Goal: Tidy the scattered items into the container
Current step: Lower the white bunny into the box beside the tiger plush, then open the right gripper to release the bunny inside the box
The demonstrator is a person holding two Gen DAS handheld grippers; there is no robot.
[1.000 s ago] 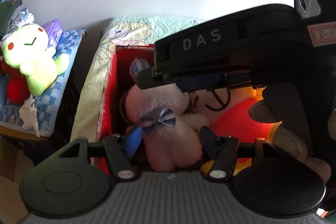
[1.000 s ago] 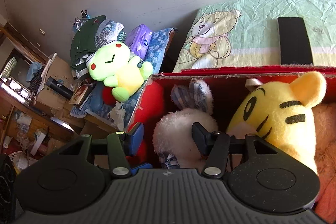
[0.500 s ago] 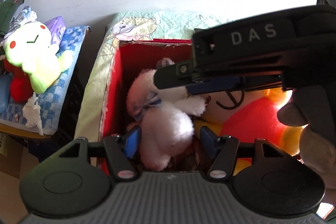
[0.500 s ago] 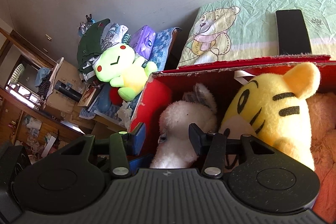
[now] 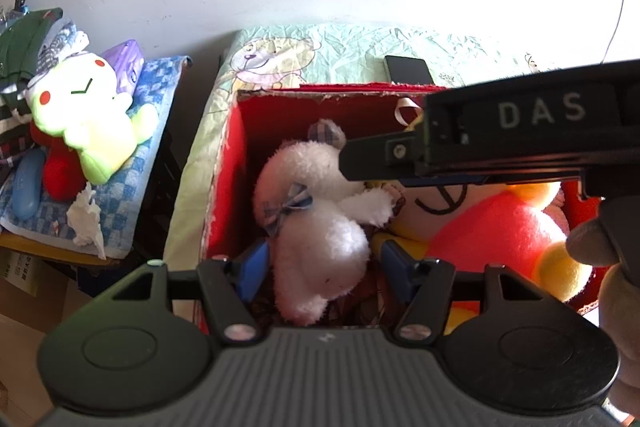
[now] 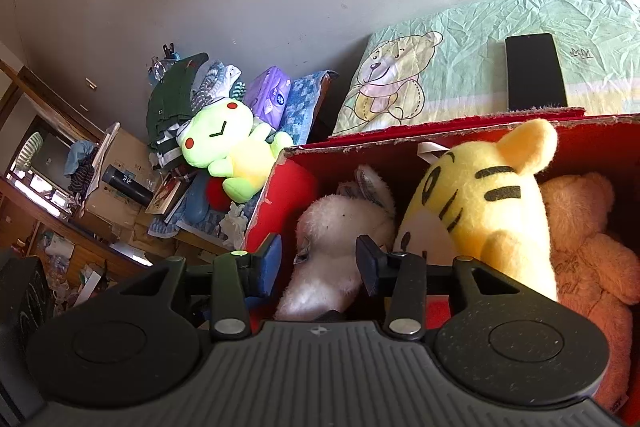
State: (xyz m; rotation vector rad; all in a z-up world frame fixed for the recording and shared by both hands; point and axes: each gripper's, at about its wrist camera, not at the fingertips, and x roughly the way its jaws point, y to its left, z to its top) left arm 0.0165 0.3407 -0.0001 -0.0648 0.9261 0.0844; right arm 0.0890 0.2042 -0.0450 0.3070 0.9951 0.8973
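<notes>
Three soft toys sit in the red box (image 6: 472,125) now. We see the white bunny (image 5: 320,215) at its left end, the yellow tiger (image 6: 484,203) beside it, and an orange bear (image 6: 580,247) on the right.

We hold the left hand-held gripper (image 5: 322,267) above the near edge of the box. Its two blue fingers (image 5: 252,267) are spread apart, one on each side of the bunny's legs, and they are not squeezing it. We hold the right hand-held gripper (image 6: 318,263) close to the bunny's head. Its fingers are spread apart too, and the bunny looks let go, lying down in the box.

We think this step is putting the bunny away, and it looks just about done.

One more toy is not in the box yet. The green plush (image 6: 230,151) lies on a blue checked cloth (image 5: 132,163) on the shelf to the left, well apart from the box. A black phone (image 6: 534,71) lies on the bed sheet (image 6: 460,67) on the far side of the box.

Next we should lift both grippers up and out of the box. Then one of them can go left to the green plush, open wide around its soft body, and squeeze gently.
</notes>
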